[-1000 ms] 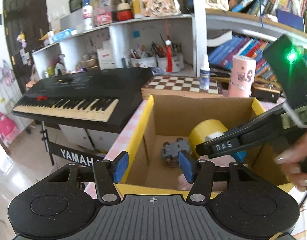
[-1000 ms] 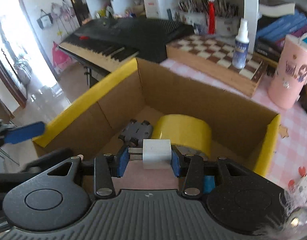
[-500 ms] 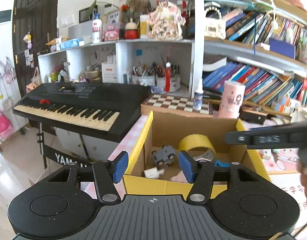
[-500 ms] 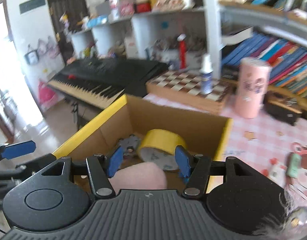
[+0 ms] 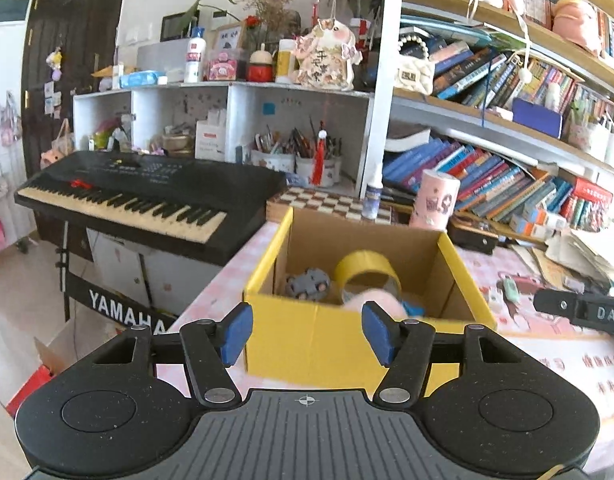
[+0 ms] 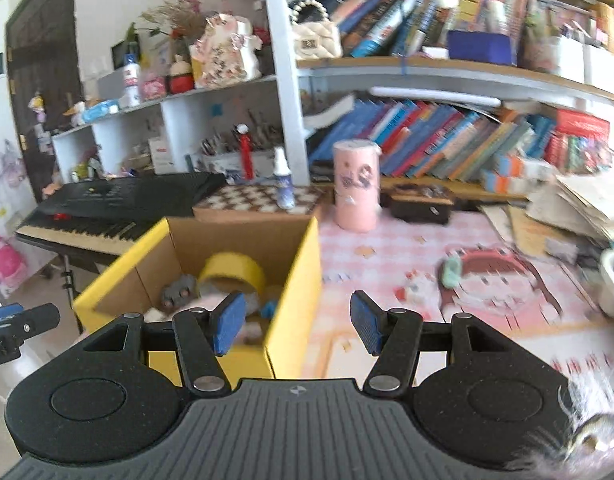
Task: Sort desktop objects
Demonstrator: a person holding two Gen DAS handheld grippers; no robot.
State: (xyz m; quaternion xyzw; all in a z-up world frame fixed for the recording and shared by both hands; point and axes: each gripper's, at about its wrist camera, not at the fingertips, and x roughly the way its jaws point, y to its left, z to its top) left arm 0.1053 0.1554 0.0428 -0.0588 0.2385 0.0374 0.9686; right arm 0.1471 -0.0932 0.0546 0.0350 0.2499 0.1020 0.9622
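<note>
A yellow-rimmed cardboard box (image 5: 307,340) (image 6: 295,280) stands on the pink checked table. It holds a yellow tape roll (image 5: 365,270) (image 6: 233,268), a grey toy car (image 5: 307,284) (image 6: 175,292) and a pink soft item (image 5: 371,300). My left gripper (image 5: 307,334) is open and empty in front of the box's near wall. My right gripper (image 6: 293,328) is open and empty, above the box's right wall and the table beside it. A small green item (image 6: 451,272) and a little white figure (image 6: 417,290) lie on the table mat to the right.
A black keyboard (image 5: 147,196) stands left of the table. A chessboard (image 5: 331,204), spray bottle (image 5: 373,196), pink canister (image 6: 355,188) and dark case (image 6: 421,204) sit behind the box. Bookshelves fill the back. Papers (image 6: 567,216) pile at the right.
My right gripper let go of the white charger plug into the box, opened, and pulled back up and to the right. My left gripper drew back from the box.
</note>
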